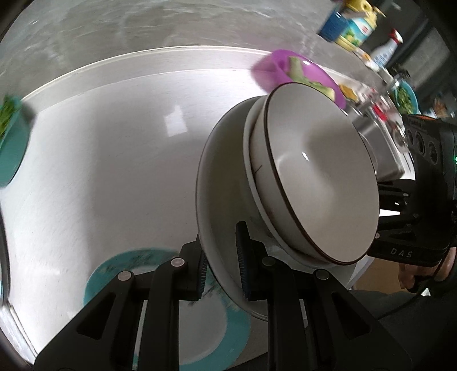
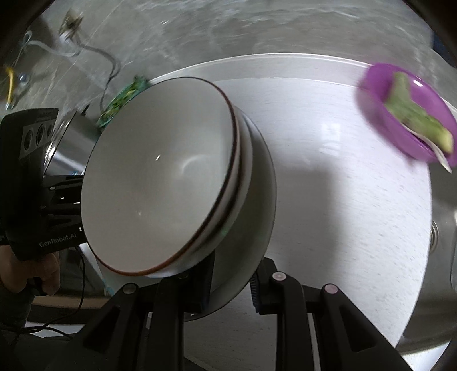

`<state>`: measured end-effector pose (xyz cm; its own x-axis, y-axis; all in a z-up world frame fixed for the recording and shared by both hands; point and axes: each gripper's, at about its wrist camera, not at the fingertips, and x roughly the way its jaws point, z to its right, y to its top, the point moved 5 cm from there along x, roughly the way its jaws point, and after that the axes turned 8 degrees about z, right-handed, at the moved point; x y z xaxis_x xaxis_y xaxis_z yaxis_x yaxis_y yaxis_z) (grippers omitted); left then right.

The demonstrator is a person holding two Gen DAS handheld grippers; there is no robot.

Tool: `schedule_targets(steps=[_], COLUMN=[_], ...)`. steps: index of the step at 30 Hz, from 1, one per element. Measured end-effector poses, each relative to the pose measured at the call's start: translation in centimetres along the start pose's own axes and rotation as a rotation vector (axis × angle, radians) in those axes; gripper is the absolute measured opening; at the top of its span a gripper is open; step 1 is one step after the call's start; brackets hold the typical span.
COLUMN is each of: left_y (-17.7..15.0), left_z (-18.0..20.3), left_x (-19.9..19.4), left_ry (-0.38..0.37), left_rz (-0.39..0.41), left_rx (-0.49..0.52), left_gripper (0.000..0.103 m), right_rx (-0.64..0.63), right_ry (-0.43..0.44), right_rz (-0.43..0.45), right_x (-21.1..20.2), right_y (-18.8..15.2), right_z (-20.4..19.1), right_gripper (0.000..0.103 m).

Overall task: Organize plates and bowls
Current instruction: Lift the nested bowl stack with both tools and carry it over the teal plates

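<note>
Left wrist view: left gripper (image 1: 221, 274) pinching white plate (image 1: 220, 177) rim, right gripper (image 2: 231, 288) pinching opposite rim; stacked bowls (image 1: 320, 182) aboard; keep level, hands synchronized, avoid purple bowl (image 2: 405, 111)

The middle of the white counter (image 1: 114, 177) lies bare and open to passage. Obstacles ring it: a teal-rimmed plate (image 1: 200, 336) at the near edge, a teal dish (image 1: 12, 148) with greens at the left, a purple bowl (image 2: 405, 114) at the back right, and cluttered bottles (image 1: 351, 25) beyond it.
</note>
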<state>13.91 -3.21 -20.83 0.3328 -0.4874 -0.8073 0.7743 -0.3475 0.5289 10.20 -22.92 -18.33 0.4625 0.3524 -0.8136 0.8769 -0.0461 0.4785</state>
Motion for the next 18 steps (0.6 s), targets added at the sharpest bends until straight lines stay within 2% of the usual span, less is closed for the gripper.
schedule_targets(steps=[5, 12, 18], left_y=[-2.1, -5.1, -8.4], left_z=[-3.7, -7.8, -9.3], left_x=[-3.0, -5.5, -5.9], left_ry=[0.045, 0.082, 0.101], left_rz=[0.031, 0.048, 0.037], left_rx=[-0.076, -0.163, -0.225], left_gripper=[0.016, 0.016, 0.016], right_rx=[-0.066, -0.137, -0.179], right_ry=[0.046, 0.09, 0.112], right_rz=[-0.035, -0.08, -0.118], right_x=[1.8, 3.9, 5.2], right_y=[0.4, 0.6, -0.1], right_z=[-3.8, -7.2, -9.2], right_gripper=[0.024, 0.024, 0.024])
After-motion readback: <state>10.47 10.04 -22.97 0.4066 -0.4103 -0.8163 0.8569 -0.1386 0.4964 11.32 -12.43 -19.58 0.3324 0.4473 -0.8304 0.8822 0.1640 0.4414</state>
